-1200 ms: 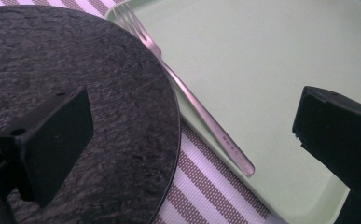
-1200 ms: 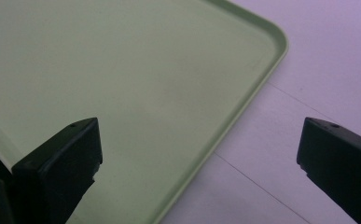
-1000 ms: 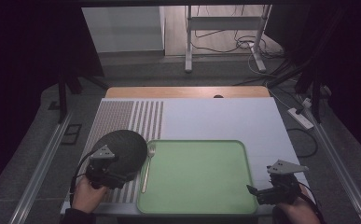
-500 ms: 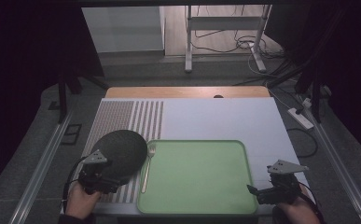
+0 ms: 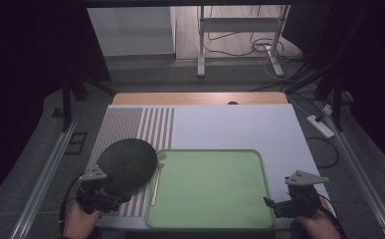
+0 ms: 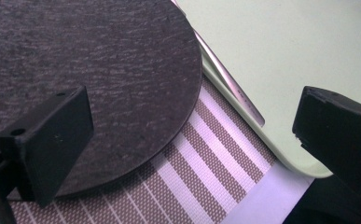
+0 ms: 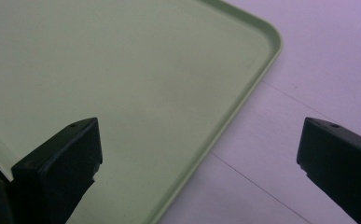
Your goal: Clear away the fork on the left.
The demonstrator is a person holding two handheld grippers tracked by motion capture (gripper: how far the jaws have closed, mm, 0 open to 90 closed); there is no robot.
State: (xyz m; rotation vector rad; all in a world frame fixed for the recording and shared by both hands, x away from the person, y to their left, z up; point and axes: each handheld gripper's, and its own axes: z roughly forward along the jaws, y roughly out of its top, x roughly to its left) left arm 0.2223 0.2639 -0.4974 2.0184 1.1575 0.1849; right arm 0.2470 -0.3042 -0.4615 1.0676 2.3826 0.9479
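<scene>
Matt rough dark disc (image 6: pixel 99 79), smooth plastic-looking green tray (image 7: pixel 122 79)

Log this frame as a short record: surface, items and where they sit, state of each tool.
surface: white table with a striped woven mat at its left
tray: flat light-green plastic tray, nothing on it
disc: dark round slate-like disc on the mat, left of the tray
fork: pale fork between disc and tray
left tool: open, at the disc's near edge
right tool: open, at the tray's near right corner
</scene>
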